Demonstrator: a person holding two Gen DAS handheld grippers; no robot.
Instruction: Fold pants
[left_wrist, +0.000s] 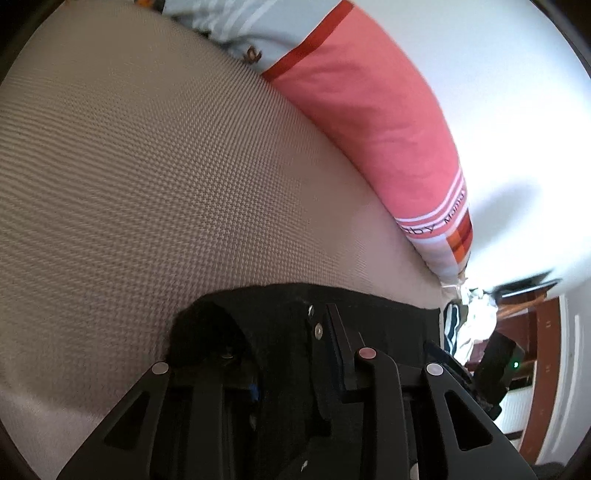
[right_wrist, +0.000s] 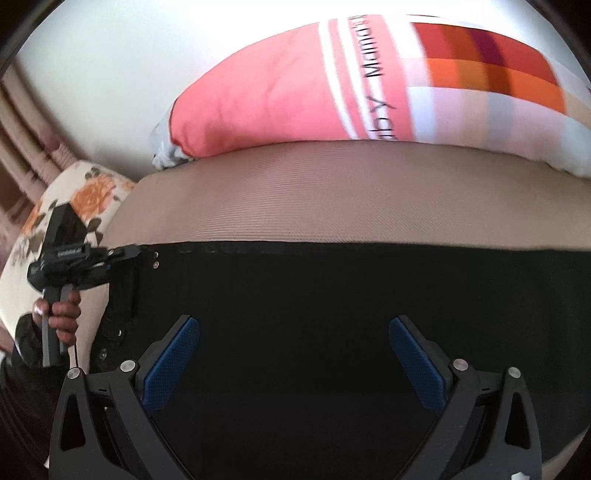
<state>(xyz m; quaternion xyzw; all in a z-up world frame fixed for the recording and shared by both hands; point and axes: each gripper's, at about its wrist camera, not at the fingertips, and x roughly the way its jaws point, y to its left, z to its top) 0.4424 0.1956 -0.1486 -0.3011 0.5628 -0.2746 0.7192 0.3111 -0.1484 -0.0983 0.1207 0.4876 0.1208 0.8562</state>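
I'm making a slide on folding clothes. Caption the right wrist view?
Open right gripper over black pants on a beige bed; left gripper at the pants' edge.

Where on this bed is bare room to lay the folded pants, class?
Free: the beige mattress, a wide strip between the black pants and the pink pillow. Crowded: the near edge, where both the left gripper and the right gripper work the pants.

Strong daylight blows the white wall (left_wrist: 498, 110) out to featureless glare beyond the pink pillow (left_wrist: 369, 110). The black pants (right_wrist: 314, 295) swallow all detail. Motion blur smears the pillow's lettering in the right view; fisheye bending and dark corners frame both.
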